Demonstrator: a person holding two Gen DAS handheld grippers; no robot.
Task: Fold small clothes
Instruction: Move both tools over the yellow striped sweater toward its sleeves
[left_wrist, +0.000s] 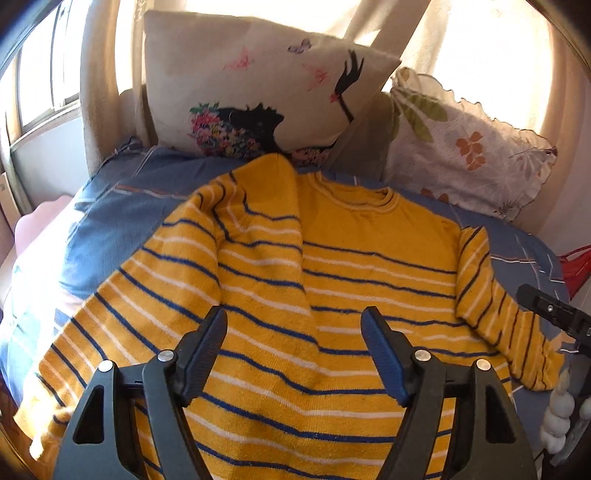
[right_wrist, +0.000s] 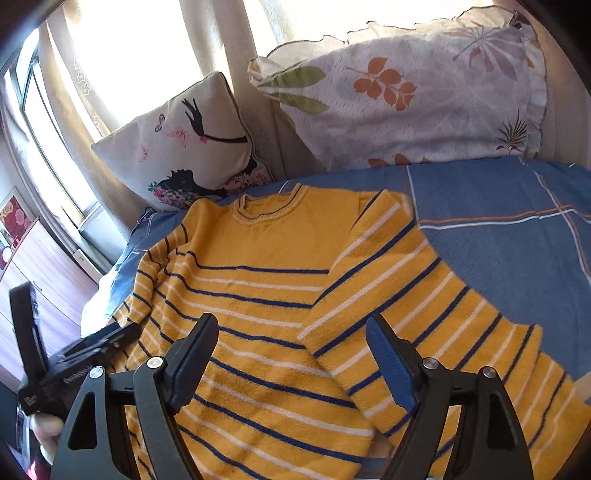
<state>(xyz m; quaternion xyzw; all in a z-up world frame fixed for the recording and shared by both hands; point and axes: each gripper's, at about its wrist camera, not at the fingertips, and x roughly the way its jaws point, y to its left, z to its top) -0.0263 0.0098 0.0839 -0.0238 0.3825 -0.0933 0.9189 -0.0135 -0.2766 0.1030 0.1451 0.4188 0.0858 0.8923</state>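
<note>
A yellow sweater (left_wrist: 354, 258) with blue and white stripes lies on a blue bedspread (left_wrist: 122, 218), neck toward the pillows. Its left side and sleeve (left_wrist: 255, 229) are folded over the body. The other sleeve (left_wrist: 495, 317) lies out to the right. My left gripper (left_wrist: 295, 328) is open and empty above the sweater's lower part. In the right wrist view the sweater (right_wrist: 251, 295) fills the middle and the right sleeve (right_wrist: 424, 302) lies diagonally. My right gripper (right_wrist: 291, 336) is open and empty above it. The left gripper's body (right_wrist: 74, 354) shows at the left edge.
Two pillows lean at the bed's head: one with a printed lady (left_wrist: 258, 88), one with leaves (left_wrist: 469, 147). Curtains and a bright window stand behind. A wooden cabinet (right_wrist: 40, 273) stands left of the bed. Bare bedspread (right_wrist: 498, 229) lies right of the sweater.
</note>
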